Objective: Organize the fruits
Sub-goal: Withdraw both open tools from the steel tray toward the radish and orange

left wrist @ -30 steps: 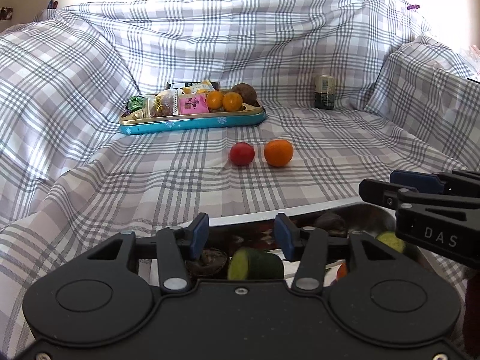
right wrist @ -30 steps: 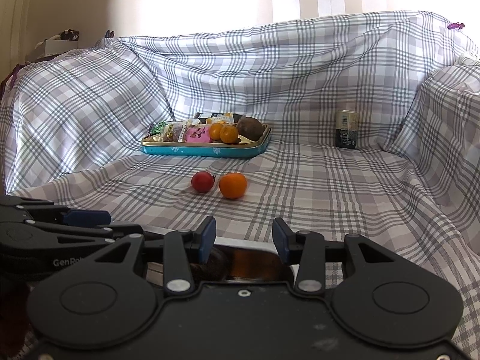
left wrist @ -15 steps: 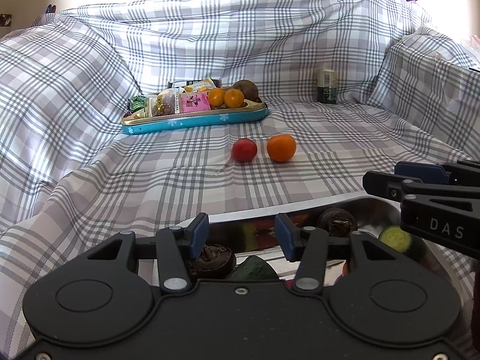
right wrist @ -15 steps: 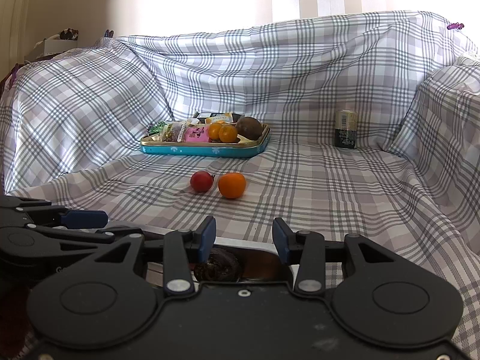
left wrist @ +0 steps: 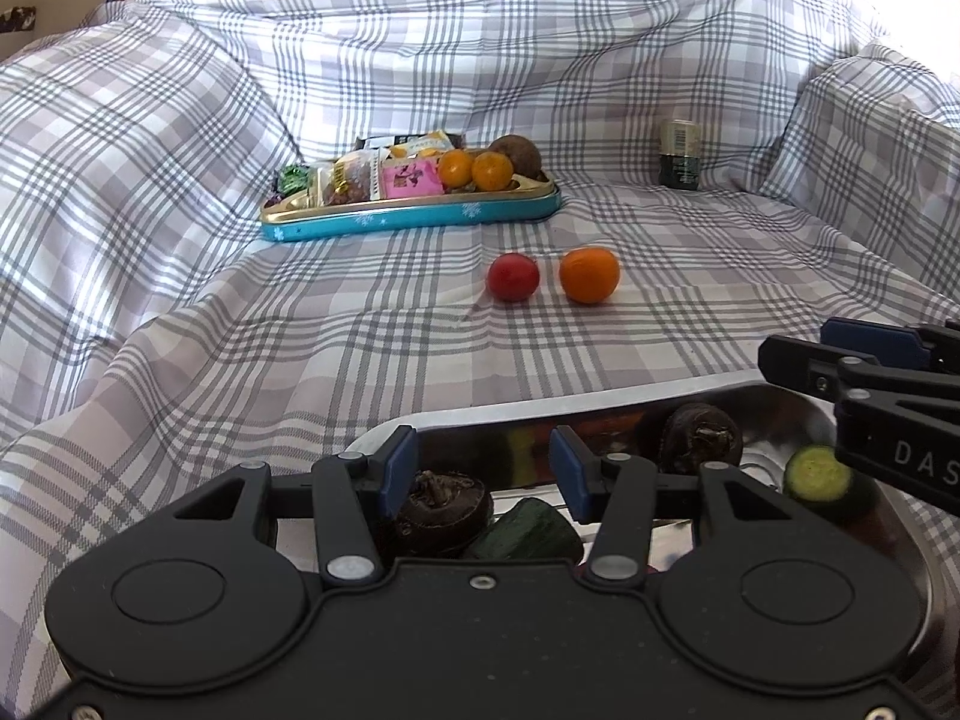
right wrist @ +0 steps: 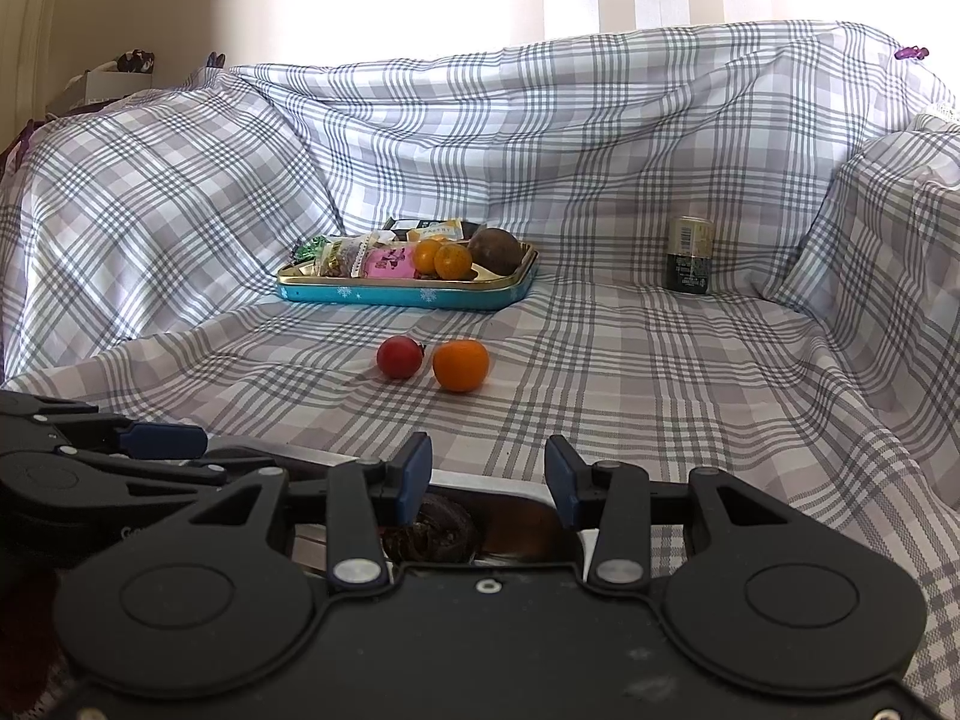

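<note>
on plaid-draped sofa: teal tin, tomato, orange; left tool, right tool both agape, empty.

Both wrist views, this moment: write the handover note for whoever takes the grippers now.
Left gripper: open, empty, over the near metal tray.
Right gripper: open, empty, over the same tray's near edge.
Loose on the plaid cloth: a red fruit and an orange fruit, side by side.
Blue tin tray behind them: two small oranges, a brown fruit, snack packets.
Metal tray holds dark round items and cucumber pieces.
Left: the two loose fruits are ungrasped; which tray they belong in is unclear.
</note>
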`<state>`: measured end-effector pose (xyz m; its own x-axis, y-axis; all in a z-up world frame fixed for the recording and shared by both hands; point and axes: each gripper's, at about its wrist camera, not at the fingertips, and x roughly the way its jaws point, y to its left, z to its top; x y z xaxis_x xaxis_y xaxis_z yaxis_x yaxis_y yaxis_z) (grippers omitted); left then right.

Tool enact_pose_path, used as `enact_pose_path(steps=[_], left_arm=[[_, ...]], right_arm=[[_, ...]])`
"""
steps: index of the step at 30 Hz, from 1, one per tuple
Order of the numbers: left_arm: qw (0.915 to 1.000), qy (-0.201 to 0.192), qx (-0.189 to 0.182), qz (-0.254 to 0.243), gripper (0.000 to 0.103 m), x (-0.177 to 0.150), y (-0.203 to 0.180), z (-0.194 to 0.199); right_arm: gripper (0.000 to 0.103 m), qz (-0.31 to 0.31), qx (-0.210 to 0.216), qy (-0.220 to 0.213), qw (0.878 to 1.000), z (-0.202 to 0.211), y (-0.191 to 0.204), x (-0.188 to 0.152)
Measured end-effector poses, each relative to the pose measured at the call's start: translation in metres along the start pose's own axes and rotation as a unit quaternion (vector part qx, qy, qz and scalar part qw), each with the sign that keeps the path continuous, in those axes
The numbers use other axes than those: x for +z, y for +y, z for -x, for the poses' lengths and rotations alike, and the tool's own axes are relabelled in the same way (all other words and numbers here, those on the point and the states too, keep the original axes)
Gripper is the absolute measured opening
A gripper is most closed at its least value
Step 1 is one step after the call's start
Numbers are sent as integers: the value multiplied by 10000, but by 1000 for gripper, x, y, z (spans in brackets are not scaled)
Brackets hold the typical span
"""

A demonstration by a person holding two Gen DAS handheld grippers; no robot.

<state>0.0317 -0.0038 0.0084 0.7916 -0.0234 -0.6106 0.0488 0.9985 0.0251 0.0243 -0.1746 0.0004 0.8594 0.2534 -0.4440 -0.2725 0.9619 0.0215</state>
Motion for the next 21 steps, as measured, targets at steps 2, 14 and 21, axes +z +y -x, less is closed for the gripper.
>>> enact_pose_path(steps=[2,14,21], left_arm=[[10000,35,27,29,56,0,1,-1],[9997,192,119,73,56,2,3,-6],[9993,212,306,37,56,17,8,-14]], right_arm=[[44,10,-10,10,10000,-1,2,0],[44,33,-59,82,9999,-4,3,0],[44,25,-55,275,9996,-12,5,0]])
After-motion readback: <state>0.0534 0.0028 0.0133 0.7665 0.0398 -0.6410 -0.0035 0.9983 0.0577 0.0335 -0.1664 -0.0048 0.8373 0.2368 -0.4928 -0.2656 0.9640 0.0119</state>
